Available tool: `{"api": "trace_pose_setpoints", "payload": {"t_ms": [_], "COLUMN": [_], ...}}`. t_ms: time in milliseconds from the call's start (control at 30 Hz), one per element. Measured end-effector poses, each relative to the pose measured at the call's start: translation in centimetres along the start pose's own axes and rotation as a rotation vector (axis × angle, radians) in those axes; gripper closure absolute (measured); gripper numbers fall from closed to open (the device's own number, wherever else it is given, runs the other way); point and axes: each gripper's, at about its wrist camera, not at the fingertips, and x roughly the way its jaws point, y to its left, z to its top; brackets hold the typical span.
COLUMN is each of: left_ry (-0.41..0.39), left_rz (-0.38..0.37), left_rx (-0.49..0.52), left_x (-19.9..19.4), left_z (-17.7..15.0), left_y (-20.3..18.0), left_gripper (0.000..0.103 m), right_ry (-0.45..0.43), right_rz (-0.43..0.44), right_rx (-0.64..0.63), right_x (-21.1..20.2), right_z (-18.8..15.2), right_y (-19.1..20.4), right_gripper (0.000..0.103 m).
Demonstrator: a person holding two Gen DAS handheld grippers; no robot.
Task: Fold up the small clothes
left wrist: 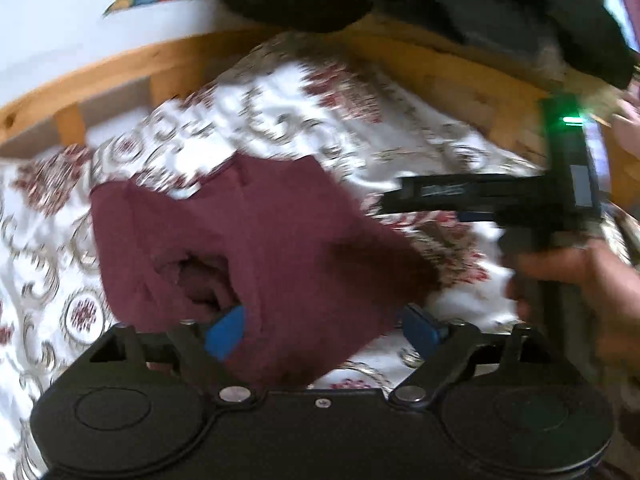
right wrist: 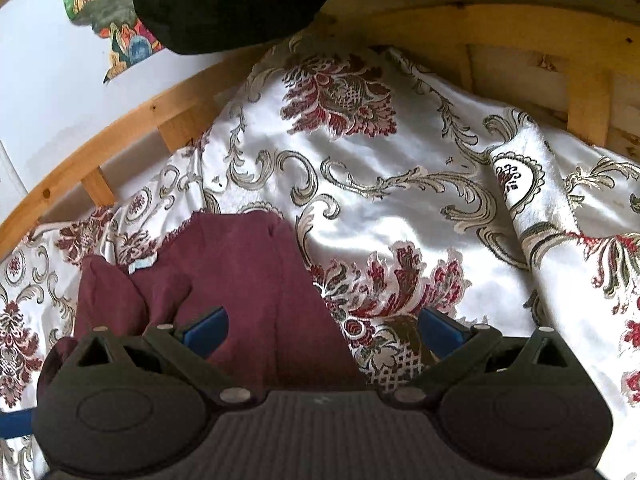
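Observation:
A small maroon garment lies on a white bedspread with red and gold flowers. My left gripper is open, its blue fingers straddling the garment's near edge. The left wrist view is blurred by motion. In the right wrist view the garment lies at lower left, partly folded. My right gripper is open, its left finger over the cloth and its right finger over the bedspread. The right gripper also shows in the left wrist view, held by a hand at the right.
A wooden bed frame curves along the far edge of the bedspread. Dark clothing hangs over the frame at the top. A white wall with a colourful cloth stands behind. The bedspread is creased at the right.

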Motion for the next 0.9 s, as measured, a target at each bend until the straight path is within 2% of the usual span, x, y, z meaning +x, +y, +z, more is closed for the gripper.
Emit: {"api": "trace_pose_setpoints", "payload": {"t_ms": [100,167,200,233,267,333,400,533,667,800,900], "left_ry": [-0.041,-0.094,-0.117,-0.137,-0.147,-0.100,-0.011,0.060,0.087,0.104,0.118], "left_rz": [-0.009,0.017,0.043,0.084,0.133,0.255,0.312,0.283,0.302,0.317,0.324], "left_rx": [0.055,0.067,0.063,0.055,0.047,0.037,0.017,-0.039,0.015,0.063,0.064], "left_x": [-1.6,-2.5,-2.9,-3.1,-3.2,-2.4,-1.0,0.7,1.8,2.5,2.9], "left_z": [-0.8,-1.7,-2.2,-2.7,-3.2,-3.6,-3.6,-3.6,-3.9,-4.0,-4.0], "left_y": [-0.7,-0.6,-0.4,-0.1,0.2,0.8,1.6,2.8,2.5,2.1,2.1], "left_gripper": [0.010,0.009,0.007,0.001,0.001,0.001,0.001,0.001,0.001,0.001,0.002], "right_ry": [0.001,0.003,0.002,0.000,-0.001,-0.002,-0.008,-0.020,-0.024,0.019,-0.002], "right_rz": [0.019,0.039,0.058,0.082,0.104,0.160,0.217,0.290,0.375,0.445,0.488], "right_rx": [0.002,0.016,0.023,0.034,0.045,0.076,0.101,0.066,-0.034,-0.119,-0.205], "right_x": [0.3,0.4,0.5,0.6,0.6,0.9,1.3,2.1,3.3,5.5,6.4], "right_z": [-0.3,-0.5,-0.5,-0.6,-0.6,-0.7,-0.9,-0.9,-0.6,-0.6,-0.7], "right_y": [0.2,0.3,0.3,0.4,0.4,0.5,0.8,2.4,4.8,6.9,8.6], "right_gripper": [0.000,0.000,0.000,0.000,0.000,0.000,0.000,0.000,0.001,0.015,0.021]}}
